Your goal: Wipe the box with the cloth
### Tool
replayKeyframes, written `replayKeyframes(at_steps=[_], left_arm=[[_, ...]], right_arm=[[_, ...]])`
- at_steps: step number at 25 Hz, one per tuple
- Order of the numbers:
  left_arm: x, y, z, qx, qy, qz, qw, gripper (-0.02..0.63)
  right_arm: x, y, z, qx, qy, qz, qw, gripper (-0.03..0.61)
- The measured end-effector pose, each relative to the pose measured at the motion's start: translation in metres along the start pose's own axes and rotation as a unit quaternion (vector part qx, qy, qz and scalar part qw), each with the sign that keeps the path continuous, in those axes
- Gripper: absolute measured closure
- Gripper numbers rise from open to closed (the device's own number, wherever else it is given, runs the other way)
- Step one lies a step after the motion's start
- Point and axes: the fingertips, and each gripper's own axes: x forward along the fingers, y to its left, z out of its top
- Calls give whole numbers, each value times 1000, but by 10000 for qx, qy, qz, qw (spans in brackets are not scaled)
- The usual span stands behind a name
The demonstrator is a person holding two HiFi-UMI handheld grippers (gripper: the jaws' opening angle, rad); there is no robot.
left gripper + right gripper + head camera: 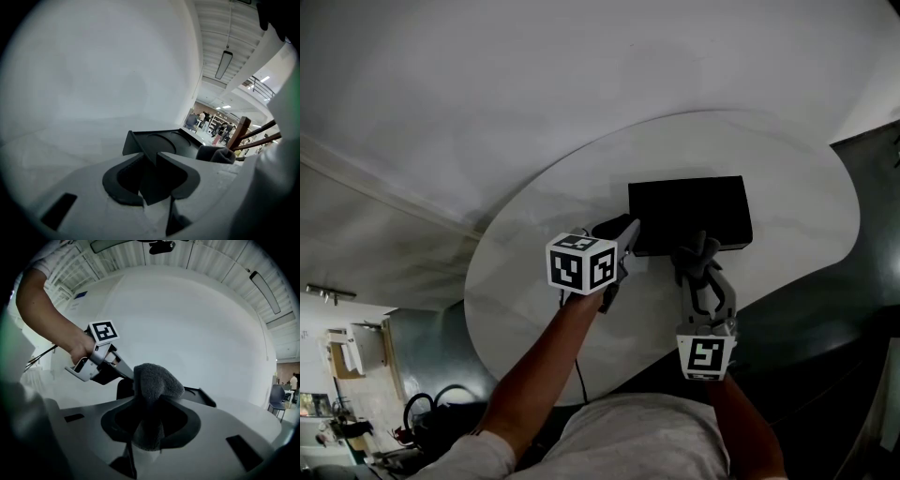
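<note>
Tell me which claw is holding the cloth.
The right claw: the grey cloth is pinched between its jaws. The left claw grips the black box's corner instead, with no cloth.

A flat black rectangular box (pixel 689 211) lies on the white table (pixel 572 197), with a bunched grey fleecy cloth (pixel 154 378), pinched in the right gripper (pixel 149 425), at its near edge.

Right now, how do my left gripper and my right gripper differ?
The left gripper clamps the black box's near corner; the right gripper clamps a grey cloth. The left gripper meets the box at its left end, the right gripper at its near side. Both are closed on something over the white table.
</note>
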Motion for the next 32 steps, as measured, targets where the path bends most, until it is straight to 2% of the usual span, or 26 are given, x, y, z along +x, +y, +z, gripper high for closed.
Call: replayKeyframes(at_steps=[8, 14, 23, 32], left_arm=[[-1, 0, 0, -42, -7, 0, 10000, 520], [0, -3, -1, -50, -14, -9, 10000, 521], [-1, 1, -1, -49, -13, -14, 10000, 520], [-1, 0, -1, -55, -23, -14, 10000, 521]], right_arm=[[28, 61, 13, 204, -245, 570, 9979, 488], [35, 67, 12, 213, -254, 627, 9975, 488], [19, 18, 2, 172, -167, 183, 9995, 489], [0, -40, -15, 201, -10, -445, 9988, 488]])
